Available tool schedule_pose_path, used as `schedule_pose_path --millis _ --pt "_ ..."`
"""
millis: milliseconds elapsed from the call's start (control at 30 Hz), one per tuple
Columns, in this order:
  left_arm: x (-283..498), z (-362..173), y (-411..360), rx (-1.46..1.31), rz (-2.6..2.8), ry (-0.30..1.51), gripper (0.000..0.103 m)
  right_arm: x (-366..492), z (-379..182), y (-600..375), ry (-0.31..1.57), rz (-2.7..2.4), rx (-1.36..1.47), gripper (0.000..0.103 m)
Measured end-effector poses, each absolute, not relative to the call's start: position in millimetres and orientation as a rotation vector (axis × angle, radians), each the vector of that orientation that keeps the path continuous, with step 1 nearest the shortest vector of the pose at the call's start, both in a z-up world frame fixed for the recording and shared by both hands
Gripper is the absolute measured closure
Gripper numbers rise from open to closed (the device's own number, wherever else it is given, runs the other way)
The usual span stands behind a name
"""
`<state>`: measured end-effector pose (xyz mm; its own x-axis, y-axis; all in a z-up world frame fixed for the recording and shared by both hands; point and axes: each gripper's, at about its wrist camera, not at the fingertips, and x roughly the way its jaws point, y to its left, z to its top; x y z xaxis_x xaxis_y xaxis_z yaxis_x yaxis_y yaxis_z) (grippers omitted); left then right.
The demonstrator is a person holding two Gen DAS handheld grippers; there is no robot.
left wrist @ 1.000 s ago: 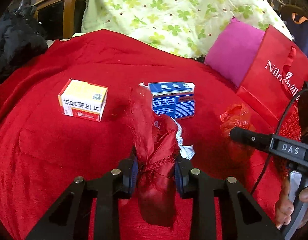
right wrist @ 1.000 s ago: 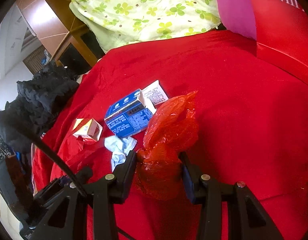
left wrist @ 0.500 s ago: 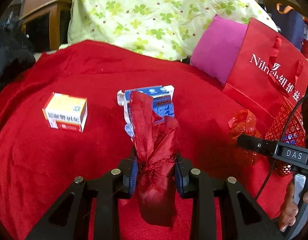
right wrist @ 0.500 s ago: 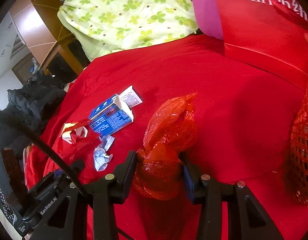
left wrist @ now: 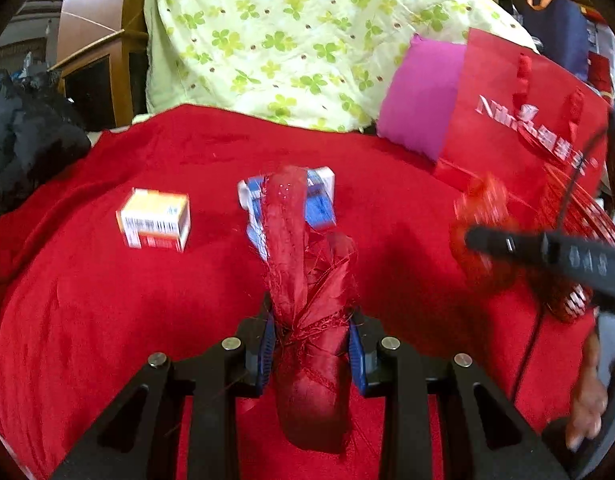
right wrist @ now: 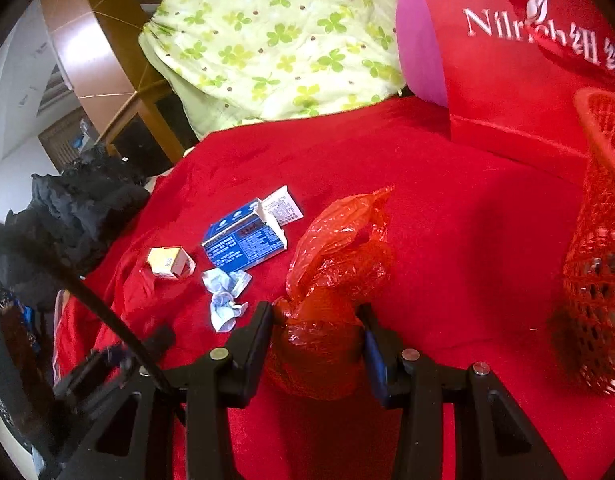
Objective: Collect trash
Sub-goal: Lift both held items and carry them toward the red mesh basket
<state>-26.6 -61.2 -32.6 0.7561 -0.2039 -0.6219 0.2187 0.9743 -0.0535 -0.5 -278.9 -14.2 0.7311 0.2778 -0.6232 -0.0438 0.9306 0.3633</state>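
My left gripper (left wrist: pixel 310 344) is shut on a frayed dark red cloth scrap (left wrist: pixel 307 280) that sticks up between its blue pads. A crumpled red plastic bag (right wrist: pixel 335 276) is clamped in my right gripper (right wrist: pixel 317 344), which is shut on it. On the red blanket (right wrist: pixel 447 220) lie a blue and white box (right wrist: pixel 245 242), an orange and white box (right wrist: pixel 169 262) and a crumpled white paper (right wrist: pixel 225 294). A red mesh basket (right wrist: pixel 599 248) stands at the right edge of the right wrist view, beyond the bag. From the left wrist view the right gripper's black body (left wrist: pixel 547 252) shows at the right.
A red paper shopping bag (right wrist: pixel 507 60) stands behind the basket, with a magenta pillow (left wrist: pixel 419 96) beside it. A green floral quilt (left wrist: pixel 299 40) lies at the back. Dark clothing (right wrist: pixel 75 208) is heaped at the left. A hand (left wrist: pixel 587 396) shows at the lower right.
Both grippers have moved to the right over the blanket with their loads still held. The boxes have slid left in both views, and the red mesh basket has come into the right wrist view.
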Motion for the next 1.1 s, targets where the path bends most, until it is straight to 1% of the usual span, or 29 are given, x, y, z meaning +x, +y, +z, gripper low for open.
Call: schedule_pose_path --millis 133,533,800,1100 --pt "-45.7 -26.9 -59.9 0.048 -0.235 0.675 0.070 -27.6 -8.0 -272.6 0.657 0.224 0.300 0.057" --pt "-88.1 31.3 -24.5 0.030 -0.136 0.581 0.070 -69.4 -3.8 -266.4 0.598 0.286 0.349 0.057" --pt "-104.1 57.7 -41.6 0.082 -0.153 0.523 0.069 -124.1 32.2 -274.7 0.502 0.297 0.312 0.057" --pt "-113.5 77.9 -72.9 0.151 -0.205 0.482 0.069 -157.9 79.7 -287.0 0.363 0.288 0.288 0.057"
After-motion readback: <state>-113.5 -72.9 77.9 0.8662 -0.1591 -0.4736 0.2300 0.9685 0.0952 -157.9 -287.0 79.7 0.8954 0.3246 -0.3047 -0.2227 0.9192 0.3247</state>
